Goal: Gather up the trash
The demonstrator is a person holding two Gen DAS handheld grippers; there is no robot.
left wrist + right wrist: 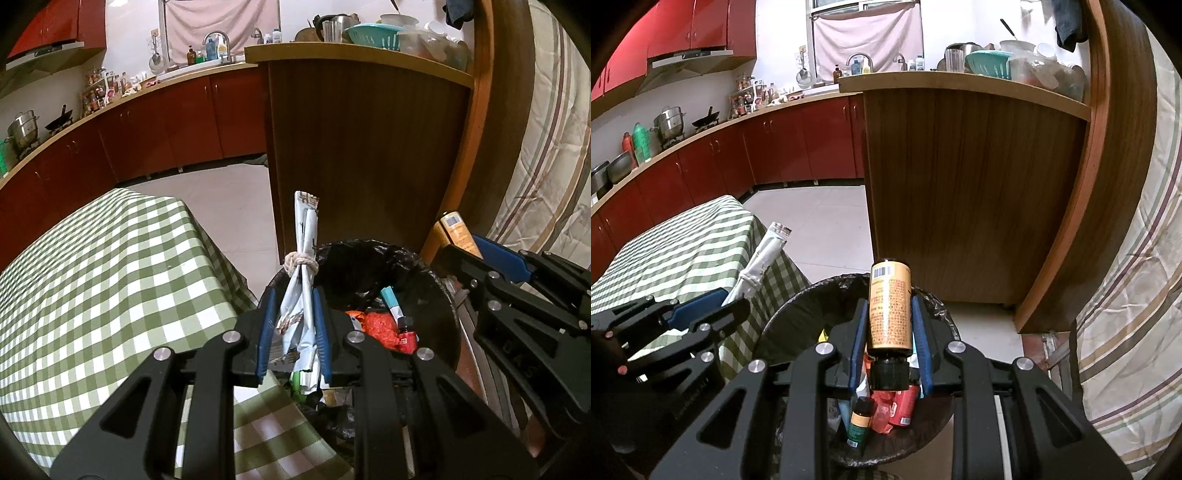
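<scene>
Left gripper [293, 332]: held over the near left rim of the bin; its jaws are pinched on a bundle of wrappers.
Bundle [303, 236]: pale crumpled wrappers tied round the middle with a knot of string, stood upright between the blue pads [266, 328]; its top is seen against the wooden cabinet. In the right view it is seen at the left [764, 258], slanted, in front of the table.
Right gripper [890, 332]: held above the bin; its jaws are pinched on a bottle.
Bottle [889, 306]: orange, printed label and barcode, held with its black cap toward the camera and its base pointed away. In the left view its end is seen at the far right [458, 230].
Bin [448, 317]: round, lined with a black bag, set on the floor between the table and the cabinet; red wrappers [897, 402], a small dark bottle [860, 421] and a pale tube [391, 301] are seen inside.
Table [92, 280]: covered in green checked cloth, just left of the bin.
Cabinet [971, 192]: wooden, behind the bin.
</scene>
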